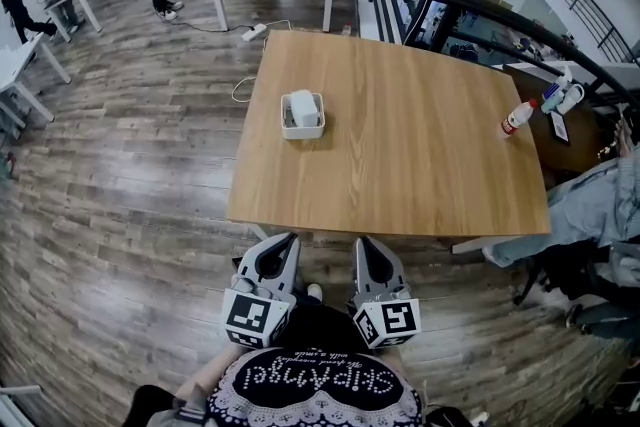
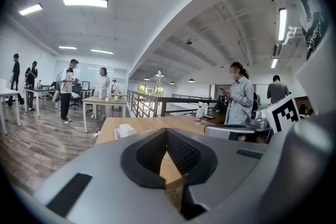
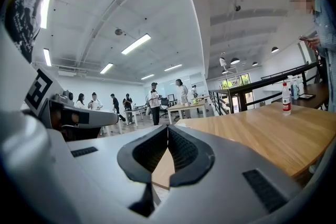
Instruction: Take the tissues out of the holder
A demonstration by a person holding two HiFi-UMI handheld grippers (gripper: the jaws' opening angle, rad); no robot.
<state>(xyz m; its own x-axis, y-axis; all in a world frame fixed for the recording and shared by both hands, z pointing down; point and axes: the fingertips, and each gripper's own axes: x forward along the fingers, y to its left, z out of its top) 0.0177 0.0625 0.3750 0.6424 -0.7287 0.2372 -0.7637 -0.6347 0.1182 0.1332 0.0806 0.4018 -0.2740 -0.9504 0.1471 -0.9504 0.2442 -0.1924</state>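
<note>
A white tissue holder (image 1: 302, 116) stands on the left part of the wooden table (image 1: 400, 155), with a white wad of tissues (image 1: 303, 105) sticking out of its top. Both grippers hover side by side off the table's near edge, well short of the holder. My left gripper (image 1: 283, 239) has its fingertips touching, with nothing between them. My right gripper (image 1: 366, 242) is shut and empty as well. In the left gripper view the holder (image 2: 125, 131) shows far ahead, above the closed jaws of the left gripper (image 2: 167, 131). The right gripper (image 3: 168, 127) points across the table top.
A small bottle with a red cap (image 1: 517, 118) stands near the table's right edge, and a person in a light shirt (image 1: 590, 205) is beside that corner. A power strip (image 1: 254, 32) lies on the floor beyond the table. More tables and people are further back.
</note>
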